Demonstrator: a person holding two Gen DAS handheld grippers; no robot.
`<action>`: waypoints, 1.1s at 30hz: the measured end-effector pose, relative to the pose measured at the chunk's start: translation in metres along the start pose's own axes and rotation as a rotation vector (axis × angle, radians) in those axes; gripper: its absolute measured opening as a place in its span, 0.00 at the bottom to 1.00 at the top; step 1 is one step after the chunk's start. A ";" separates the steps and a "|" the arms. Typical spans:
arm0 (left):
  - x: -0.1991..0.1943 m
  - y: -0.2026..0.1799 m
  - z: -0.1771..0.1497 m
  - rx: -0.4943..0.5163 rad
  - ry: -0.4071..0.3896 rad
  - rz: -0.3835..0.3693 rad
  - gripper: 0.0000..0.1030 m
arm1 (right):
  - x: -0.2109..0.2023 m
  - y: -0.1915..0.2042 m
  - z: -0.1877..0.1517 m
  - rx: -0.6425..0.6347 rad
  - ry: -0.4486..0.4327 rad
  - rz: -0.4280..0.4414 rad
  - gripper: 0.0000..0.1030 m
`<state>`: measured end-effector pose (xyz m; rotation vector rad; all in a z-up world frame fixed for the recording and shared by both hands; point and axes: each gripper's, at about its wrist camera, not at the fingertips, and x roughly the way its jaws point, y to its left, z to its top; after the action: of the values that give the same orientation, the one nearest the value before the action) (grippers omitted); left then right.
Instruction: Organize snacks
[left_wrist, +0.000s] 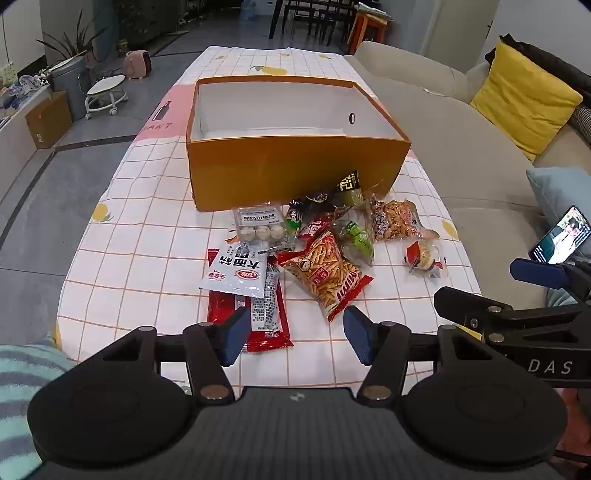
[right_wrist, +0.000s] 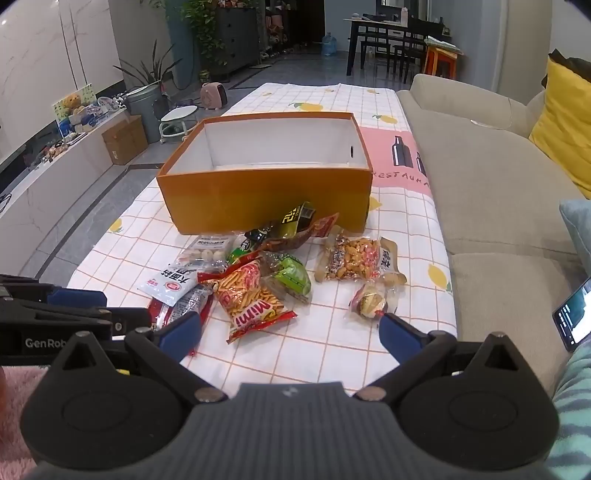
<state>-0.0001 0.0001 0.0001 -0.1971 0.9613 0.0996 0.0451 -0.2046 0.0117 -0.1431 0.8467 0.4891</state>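
An empty orange box (left_wrist: 291, 166) with a white inside stands on the checked tablecloth; it also shows in the right wrist view (right_wrist: 266, 199). In front of it lies a pile of snack packets: a red Mimi stick-snack bag (left_wrist: 325, 275) (right_wrist: 251, 299), a white packet (left_wrist: 236, 271) (right_wrist: 168, 282), a red packet (left_wrist: 258, 314), a green packet (left_wrist: 356, 238) (right_wrist: 291, 277), a peanut mix bag (left_wrist: 395, 219) (right_wrist: 354, 258) and a small clear-wrapped snack (left_wrist: 423, 256) (right_wrist: 369, 301). My left gripper (left_wrist: 295, 339) is open and empty, near the table's front edge. My right gripper (right_wrist: 291, 332) is open and empty, just before the pile.
A beige sofa (left_wrist: 461, 147) (right_wrist: 491, 192) runs along the table's right side, with a yellow cushion (left_wrist: 524, 99) and a lit phone (left_wrist: 559, 236) (right_wrist: 574, 314). Grey floor lies to the left with a stool (left_wrist: 105, 94) and a cardboard box (left_wrist: 48, 118).
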 end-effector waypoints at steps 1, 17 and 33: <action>0.000 0.000 0.000 0.000 0.001 0.001 0.66 | 0.000 0.000 0.000 0.000 0.001 0.001 0.96; 0.002 0.004 0.000 -0.018 0.018 0.024 0.66 | 0.004 0.005 0.003 -0.020 -0.017 -0.009 0.96; 0.004 0.005 -0.001 -0.019 0.020 0.022 0.66 | 0.005 0.004 0.004 -0.027 -0.007 -0.018 0.96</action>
<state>0.0005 0.0046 -0.0038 -0.2055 0.9832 0.1278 0.0489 -0.1976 0.0109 -0.1735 0.8319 0.4838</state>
